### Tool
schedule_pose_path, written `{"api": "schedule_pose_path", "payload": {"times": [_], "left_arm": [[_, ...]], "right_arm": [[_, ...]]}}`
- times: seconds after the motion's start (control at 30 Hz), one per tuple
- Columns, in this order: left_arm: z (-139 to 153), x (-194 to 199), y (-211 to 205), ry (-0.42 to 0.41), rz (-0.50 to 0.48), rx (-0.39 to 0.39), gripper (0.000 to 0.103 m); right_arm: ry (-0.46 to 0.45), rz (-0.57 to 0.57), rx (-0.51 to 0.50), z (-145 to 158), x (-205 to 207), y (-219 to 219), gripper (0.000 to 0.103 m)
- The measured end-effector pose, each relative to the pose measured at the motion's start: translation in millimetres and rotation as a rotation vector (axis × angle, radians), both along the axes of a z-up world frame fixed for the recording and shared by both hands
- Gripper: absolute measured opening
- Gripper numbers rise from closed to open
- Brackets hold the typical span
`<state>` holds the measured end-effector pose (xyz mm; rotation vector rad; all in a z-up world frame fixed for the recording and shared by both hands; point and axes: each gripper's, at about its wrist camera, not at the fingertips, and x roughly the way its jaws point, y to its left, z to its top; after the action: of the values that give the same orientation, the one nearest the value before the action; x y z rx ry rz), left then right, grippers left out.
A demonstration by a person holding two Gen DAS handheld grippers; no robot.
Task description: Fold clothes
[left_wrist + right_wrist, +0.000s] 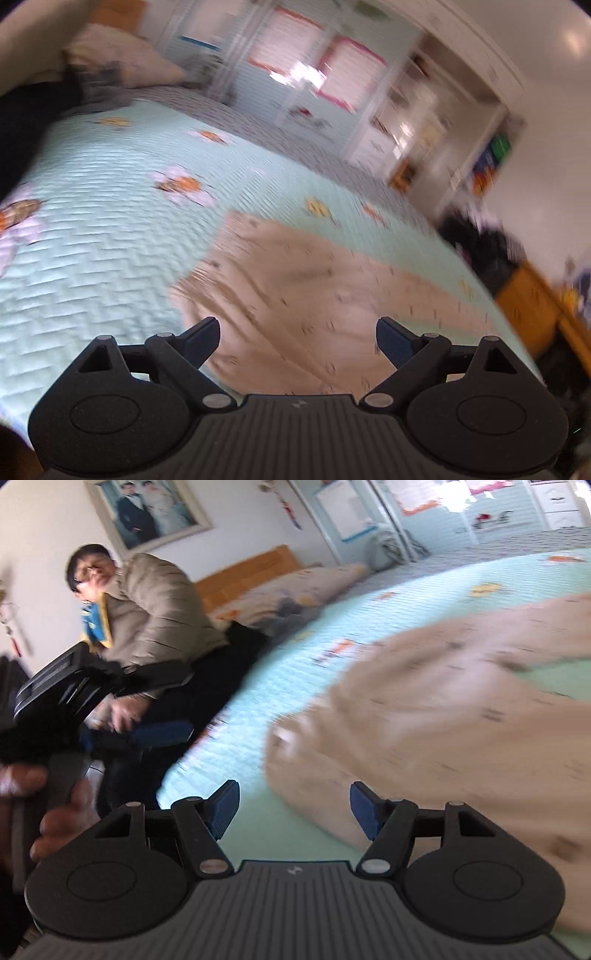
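A beige garment with small dark flecks (314,291) lies spread and rumpled on the pale green quilt. My left gripper (298,328) hovers over its near part, open wide with nothing between the blue pads. In the right wrist view the same garment (461,720) fills the right side, its rounded edge reaching toward my right gripper (293,794). That gripper is open over bare quilt, and its right fingertip (364,806) is close to the cloth's edge. The left gripper (186,701) also shows at the left of this view, held up by a hand (55,816). Both views are motion-blurred.
The quilt (103,229) with flower prints covers a wide bed. Pillows (122,62) lie by the wooden headboard (251,572). A person in a beige puffer jacket (155,605) sits at the bed's edge. A white wardrobe (295,74) stands beyond; an orange cabinet (528,302) with dark clutter is at right.
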<state>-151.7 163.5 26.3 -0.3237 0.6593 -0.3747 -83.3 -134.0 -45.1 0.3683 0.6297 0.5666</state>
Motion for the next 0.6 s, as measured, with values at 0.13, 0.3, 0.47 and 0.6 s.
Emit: {"api": "schedule_pose_path", "payload": {"times": [0.13,0.3,0.47,0.6], "left_arm": [[-36,15,-24,0.166,-0.034,0.08,0.088],[-31,-4,-5,0.15,0.022,0.042,0.087],[0,5,-22,0.026,-0.067,0.009,0.097],[-44,46,-33,0.271,-0.039,0.041,0.075]], "right_arm": [[0.096,0.019,0.029,-12,-41,-26,0.068],[-0.014,-0.137,0.059,7,-63,-61,0.071],[-0.015,-0.222,0.069,4,-37,-76,0.073],[0.075,-0.186,0.055,-13,-36,-66,0.073]]}}
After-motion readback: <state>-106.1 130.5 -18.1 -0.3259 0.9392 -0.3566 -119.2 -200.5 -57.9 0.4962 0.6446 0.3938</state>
